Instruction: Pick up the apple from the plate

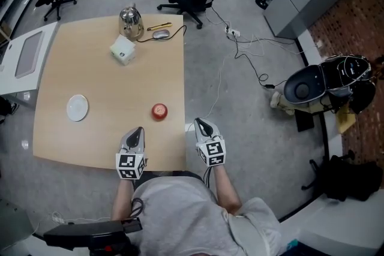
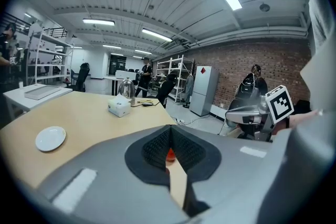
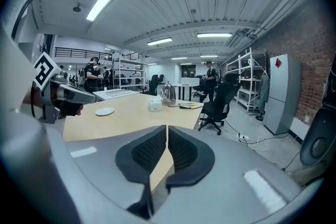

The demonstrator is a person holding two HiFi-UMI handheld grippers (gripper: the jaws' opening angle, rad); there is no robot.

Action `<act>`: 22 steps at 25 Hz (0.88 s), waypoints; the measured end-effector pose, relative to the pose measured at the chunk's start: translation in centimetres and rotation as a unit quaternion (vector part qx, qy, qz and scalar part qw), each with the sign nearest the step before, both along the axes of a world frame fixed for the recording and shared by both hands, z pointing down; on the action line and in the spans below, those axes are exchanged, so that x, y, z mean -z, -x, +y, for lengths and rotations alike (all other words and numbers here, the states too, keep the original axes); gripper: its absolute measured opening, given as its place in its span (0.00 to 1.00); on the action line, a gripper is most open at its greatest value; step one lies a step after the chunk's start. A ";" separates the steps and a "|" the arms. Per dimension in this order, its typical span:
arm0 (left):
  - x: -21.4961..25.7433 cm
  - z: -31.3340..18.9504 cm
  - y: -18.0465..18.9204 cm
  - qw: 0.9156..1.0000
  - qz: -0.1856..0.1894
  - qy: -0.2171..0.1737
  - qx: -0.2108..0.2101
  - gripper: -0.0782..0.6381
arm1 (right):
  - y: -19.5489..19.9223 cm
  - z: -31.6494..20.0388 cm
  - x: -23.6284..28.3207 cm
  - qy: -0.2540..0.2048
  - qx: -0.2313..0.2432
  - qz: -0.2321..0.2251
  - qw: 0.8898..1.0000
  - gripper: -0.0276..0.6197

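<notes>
Apple (image 1: 159, 111) lies ahead of left fingers (image 1: 136, 136), untouched.

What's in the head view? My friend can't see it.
A red apple sits on a table, apart from an empty white plate to its left. The left gripper and right gripper, both shut, hover by the table's near edge. A kettle and a white box stand at the far end.
</notes>
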State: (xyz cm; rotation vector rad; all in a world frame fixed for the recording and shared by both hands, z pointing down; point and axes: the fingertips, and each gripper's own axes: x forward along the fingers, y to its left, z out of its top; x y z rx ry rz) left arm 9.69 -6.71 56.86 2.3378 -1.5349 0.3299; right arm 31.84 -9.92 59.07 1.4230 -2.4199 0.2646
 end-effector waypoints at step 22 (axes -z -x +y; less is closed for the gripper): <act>0.0 0.1 -1.8 1.000 0.000 -0.006 0.024 0.14 | -1.6 -0.3 -0.2 -0.004 0.027 -0.006 1.000 0.05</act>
